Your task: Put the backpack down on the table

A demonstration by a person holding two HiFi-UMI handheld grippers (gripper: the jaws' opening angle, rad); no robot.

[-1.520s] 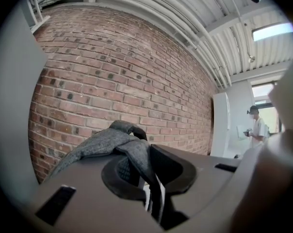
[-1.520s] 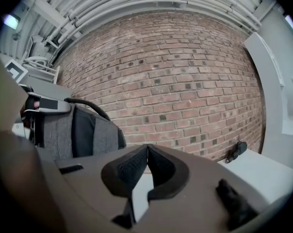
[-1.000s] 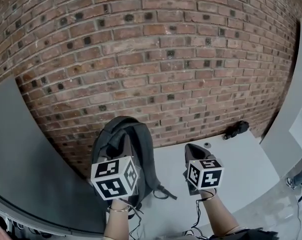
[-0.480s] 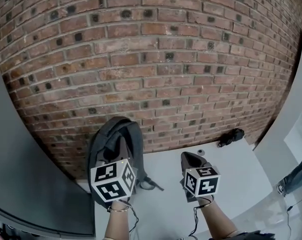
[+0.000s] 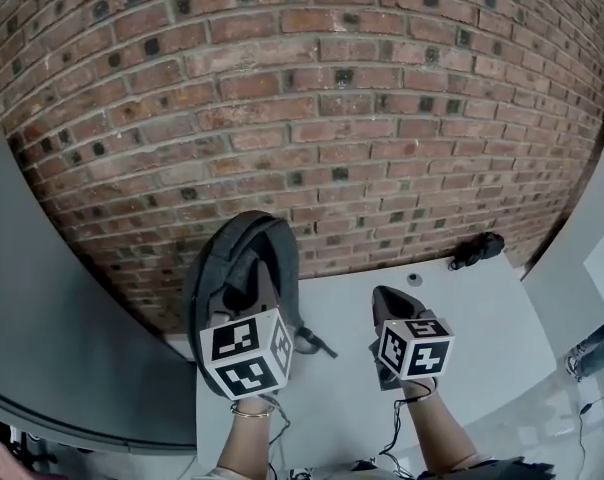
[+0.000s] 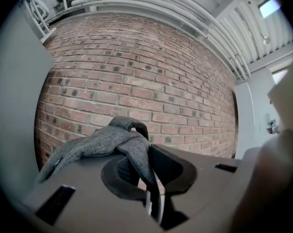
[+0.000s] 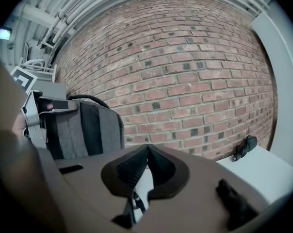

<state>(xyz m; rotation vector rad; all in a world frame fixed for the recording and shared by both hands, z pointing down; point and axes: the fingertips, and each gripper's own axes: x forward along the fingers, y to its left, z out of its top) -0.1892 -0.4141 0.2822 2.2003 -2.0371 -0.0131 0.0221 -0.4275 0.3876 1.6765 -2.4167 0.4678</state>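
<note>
The grey backpack (image 5: 232, 263) hangs upright by the brick wall, over the left end of the white table (image 5: 482, 318). My left gripper (image 5: 256, 286) is shut on its grey top strap (image 6: 137, 159), which runs between the pads in the left gripper view. I cannot tell whether the bag's bottom rests on the table. A loose black strap end (image 5: 317, 343) trails onto the tabletop. My right gripper (image 5: 384, 296) is to the right of the bag, over the table, with its tips touching and nothing in them. In the right gripper view the backpack (image 7: 86, 127) stands at the left.
A black bundle (image 5: 477, 250) lies at the table's far right against the brick wall (image 5: 312, 108), also in the right gripper view (image 7: 244, 147). A small round thing (image 5: 414, 279) sits near it. A grey panel (image 5: 52, 308) stands at the left.
Both grippers have sunk a little toward the table, and the backpack has come down with the left one. The grip on the strap is unchanged.
</note>
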